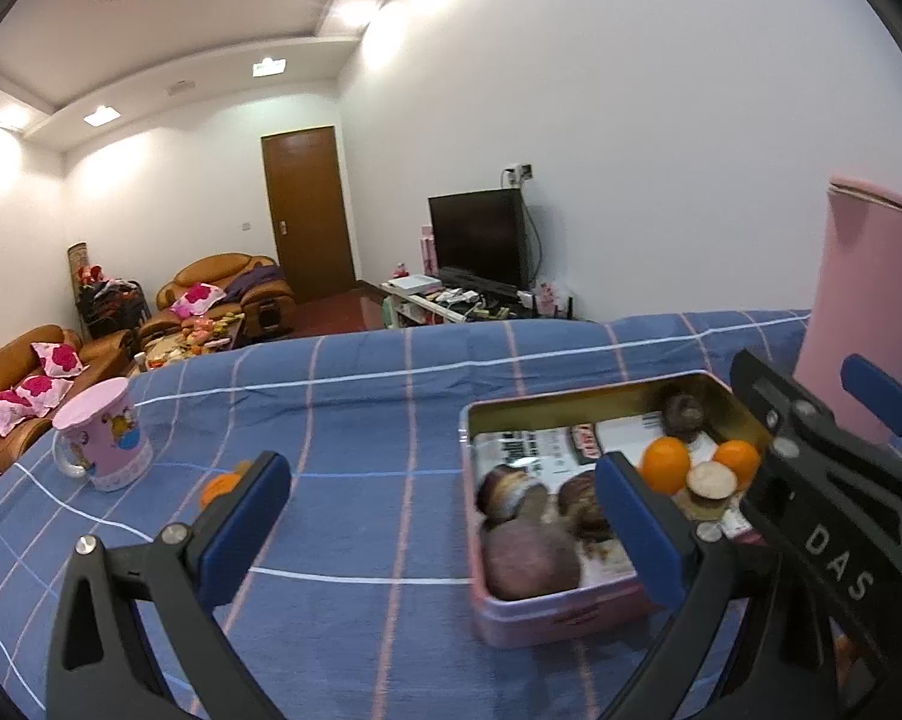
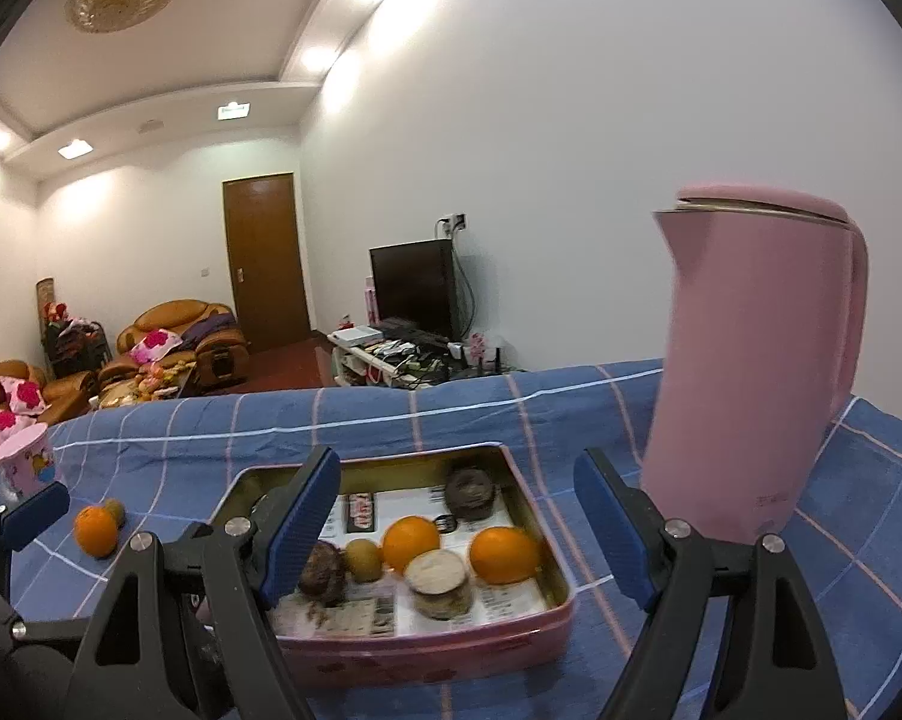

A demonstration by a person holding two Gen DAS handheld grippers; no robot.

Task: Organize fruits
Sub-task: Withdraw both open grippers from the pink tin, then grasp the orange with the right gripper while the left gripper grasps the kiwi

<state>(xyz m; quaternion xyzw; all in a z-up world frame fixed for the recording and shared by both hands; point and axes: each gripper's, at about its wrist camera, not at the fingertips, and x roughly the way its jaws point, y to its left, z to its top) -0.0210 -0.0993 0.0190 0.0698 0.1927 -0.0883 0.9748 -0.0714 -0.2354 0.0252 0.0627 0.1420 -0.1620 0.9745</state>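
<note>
A pink tin tray [image 2: 547,615] [image 1: 571,615] sits on the blue checked cloth. It holds two oranges [image 2: 411,542] [image 2: 504,554], a kiwi [image 2: 364,560], brown fruits [image 2: 322,573] and a cut pale piece [image 2: 438,582]. A loose orange [image 2: 96,531] and a kiwi [image 2: 114,510] lie on the cloth left of the tray; the orange shows in the left wrist view [image 1: 218,489]. My left gripper [image 1: 445,531] is open and empty over the cloth at the tray's left side. My right gripper [image 2: 457,531] is open and empty above the tray.
A tall pink kettle [image 2: 757,372] [image 1: 859,306] stands right of the tray. A pink mug [image 1: 104,435] [image 2: 25,459] stands at the cloth's left. Sofas, a door and a TV lie beyond the table's far edge.
</note>
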